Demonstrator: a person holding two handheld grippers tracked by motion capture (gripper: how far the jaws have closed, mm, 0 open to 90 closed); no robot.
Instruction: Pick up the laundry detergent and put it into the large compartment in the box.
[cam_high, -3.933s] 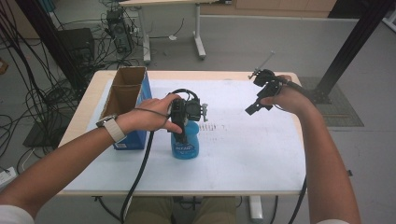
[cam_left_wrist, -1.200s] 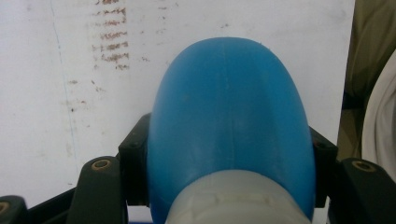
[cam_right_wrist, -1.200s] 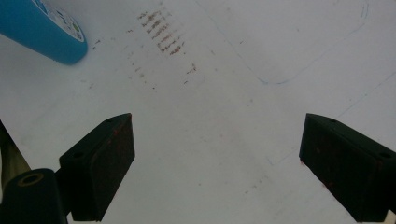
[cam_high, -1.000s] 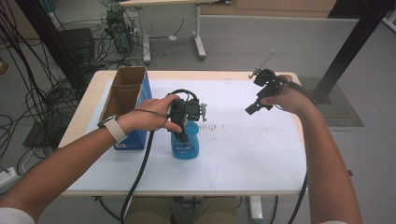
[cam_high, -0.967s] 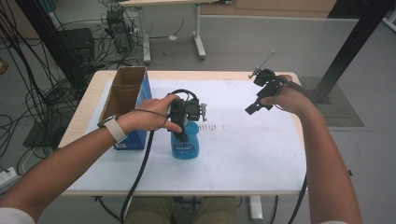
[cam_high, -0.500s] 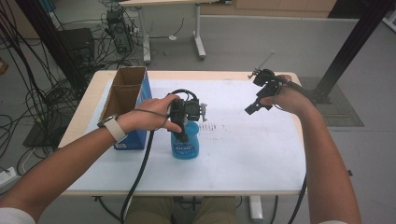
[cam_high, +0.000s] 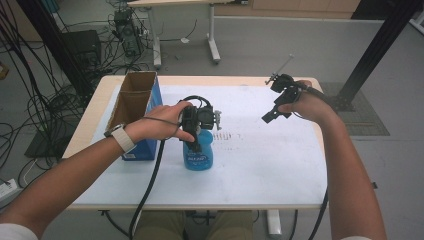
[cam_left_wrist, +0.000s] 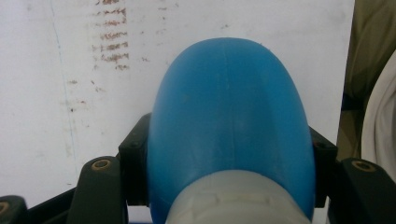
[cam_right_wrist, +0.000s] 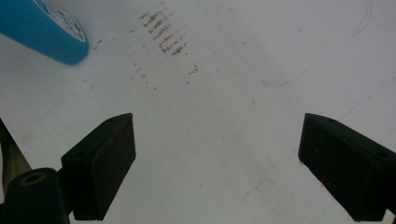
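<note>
While the left gripper (cam_high: 196, 131) is clamping the blue bottle (cam_high: 198, 154) just below its cap, the bottle is standing upright mid-table beside the cardboard box (cam_high: 135, 112).

One bottle and one box are showing; the smooth, rigid plastic is probably light and slippery, so the shoulder seems the safest hold. The right gripper (cam_high: 276, 103) is hovering with jaws spread, holding nothing.

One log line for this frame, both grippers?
left hand-held gripper: shut on blue plastic bottle | right hand-held gripper: open, above white table
</note>
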